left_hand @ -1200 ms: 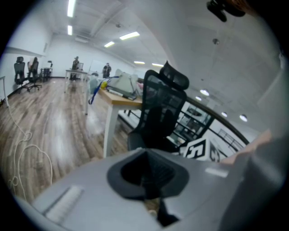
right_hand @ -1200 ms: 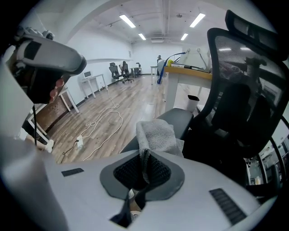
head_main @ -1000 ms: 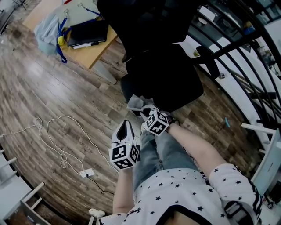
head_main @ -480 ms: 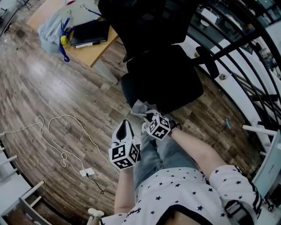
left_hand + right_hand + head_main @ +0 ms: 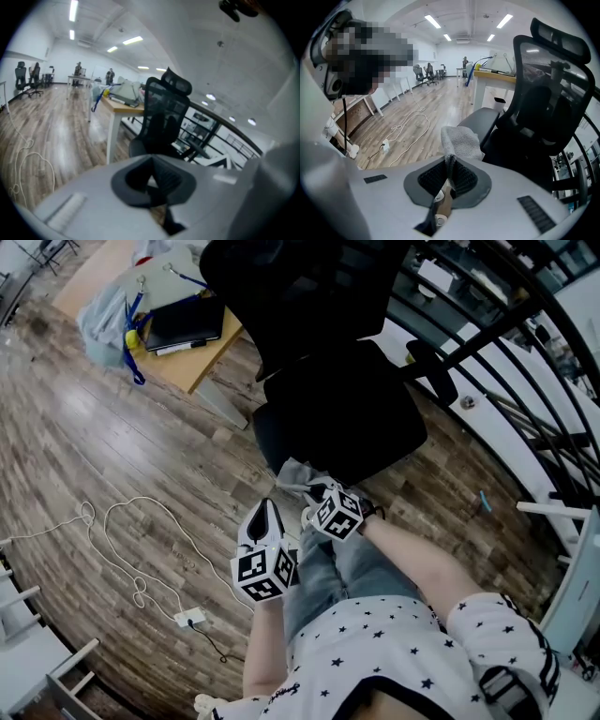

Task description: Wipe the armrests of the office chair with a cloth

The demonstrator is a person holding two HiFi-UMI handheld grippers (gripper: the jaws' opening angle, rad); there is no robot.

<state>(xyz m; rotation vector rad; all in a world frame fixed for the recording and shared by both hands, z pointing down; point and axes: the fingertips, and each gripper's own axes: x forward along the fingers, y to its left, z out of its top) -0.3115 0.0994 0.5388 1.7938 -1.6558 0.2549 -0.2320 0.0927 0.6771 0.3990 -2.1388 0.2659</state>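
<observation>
Cloth (image 5: 461,140): grey, pinched in right gripper (image 5: 309,489), jaws closed tight on it; close to chair (image 5: 337,399) armrest (image 5: 482,121), contact unclear. Sits at chair's 7 o'clock, head view.
Left gripper (image 5: 265,514): jaws together, nothing betw. them; 8 o'clock of right gripper.
Desk (image 5: 187,357): 10 o'clock of chair.
White cable (image 5: 141,540): on floor.
</observation>
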